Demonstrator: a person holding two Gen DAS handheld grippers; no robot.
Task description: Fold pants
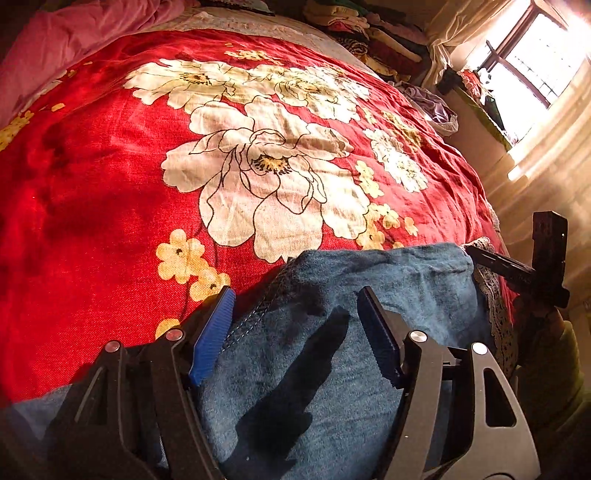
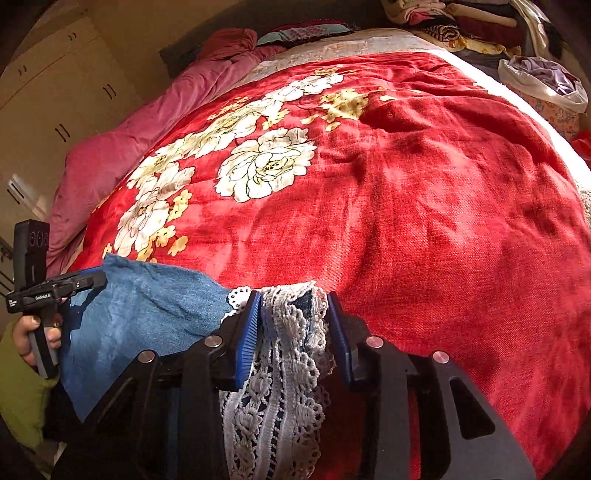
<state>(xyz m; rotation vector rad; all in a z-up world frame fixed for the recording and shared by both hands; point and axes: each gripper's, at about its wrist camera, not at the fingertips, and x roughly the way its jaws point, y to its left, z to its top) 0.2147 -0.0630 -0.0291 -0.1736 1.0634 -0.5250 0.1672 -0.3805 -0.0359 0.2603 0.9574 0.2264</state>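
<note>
The blue denim pants [image 1: 369,295] with a white lace trim [image 2: 280,354] lie at the near edge of the red floral bedspread [image 1: 110,184]. My left gripper [image 1: 295,306] is open, its blue pads spread wide over the denim with cloth between them. My right gripper [image 2: 293,314] has its pads on both sides of the bunched lace trim, pressing it. The denim [image 2: 147,310] stretches left from it to the left gripper [image 2: 92,280], seen there at the pants' far corner. The right gripper [image 1: 480,254] shows in the left wrist view at the denim's right edge.
A pink quilt [image 2: 122,147] lies along the bed's left side. Stacked folded clothes [image 1: 369,33] sit at the head of the bed. A basket of laundry [image 2: 543,85] stands to the right. A sunlit window [image 1: 532,62] and wardrobe doors [image 2: 55,92] flank the bed.
</note>
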